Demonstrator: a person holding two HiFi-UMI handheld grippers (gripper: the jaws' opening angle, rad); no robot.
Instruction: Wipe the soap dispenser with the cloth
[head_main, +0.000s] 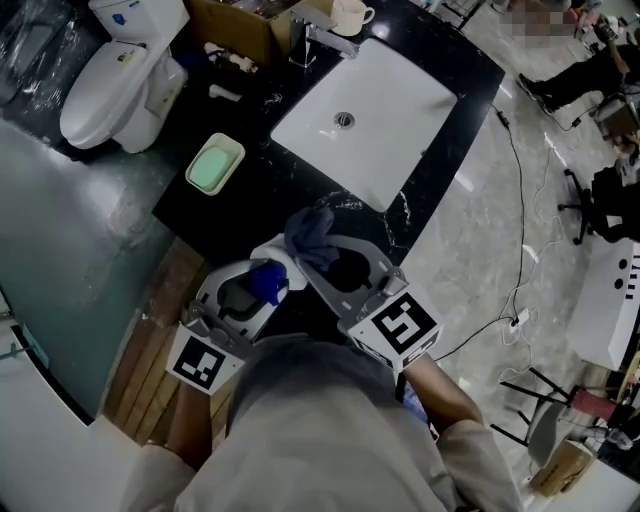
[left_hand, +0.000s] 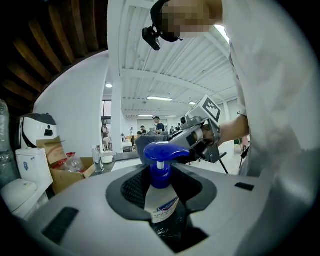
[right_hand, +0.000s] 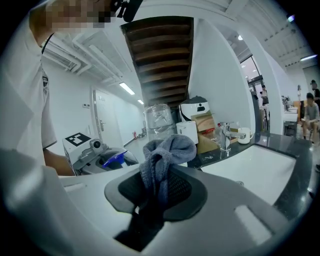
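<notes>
The left claw (left_hand: 162, 189) was clamped on the body of the rigid, probably slippery soap dispenser (left_hand: 162, 204), held off the worktop (head_main: 262, 172), while the right claw (right_hand: 159, 189) pinched the soft, limp cloth (right_hand: 168, 149) just beside it.

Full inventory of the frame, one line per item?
soap dispenser: 1, blue pump on clear bottle, between left tool's jaws
cloth: 1, grey-blue, bunched in right tool
sink: 1, white, set in counter
counter: 1, black, around sink
faucet: 1, chrome, sink's far end
mug: 1, cream, beside faucet
soap dish: 1, green, on counter left of sink
cardboard box: 1, brown, next to faucet
toilet: 1, white, beside counter
left tool: grey, shut on dispenser
right tool: grey, shut on cloth
</notes>
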